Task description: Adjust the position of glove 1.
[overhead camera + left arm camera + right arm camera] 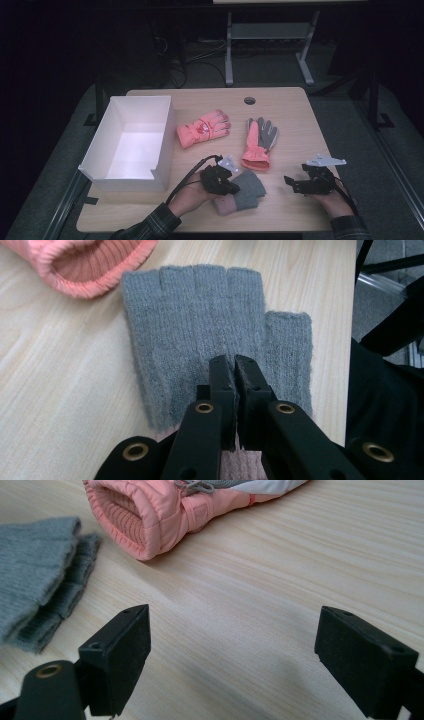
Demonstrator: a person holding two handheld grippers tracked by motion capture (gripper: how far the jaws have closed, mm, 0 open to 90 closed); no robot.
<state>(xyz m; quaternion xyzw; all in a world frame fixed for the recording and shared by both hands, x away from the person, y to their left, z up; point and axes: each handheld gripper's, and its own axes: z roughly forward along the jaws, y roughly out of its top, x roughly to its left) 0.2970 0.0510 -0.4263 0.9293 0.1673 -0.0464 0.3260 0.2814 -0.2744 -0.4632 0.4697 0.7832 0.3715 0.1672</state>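
I read the grey fingerless glove (248, 187) as lying flat at the near edge of the table (295, 107), between my two grippers. In the high view its long axis runs left to right: the pink cuff end points left under my left hand, the cut finger ends point right and slightly away.

My left gripper (235, 367) has its jaws pressed together, tips over the glove's palm; I cannot tell whether they pinch the knit. My right gripper (232, 652) has its jaws spread wide over bare wood, well apart from the glove.

I find no readable writing or brand.

Farther back lie a pink ski glove (204, 128) and a pink-and-grey ski glove (260, 142); a white box (131, 142) stands at the left. The surface is pale wood grain; the room is dark.
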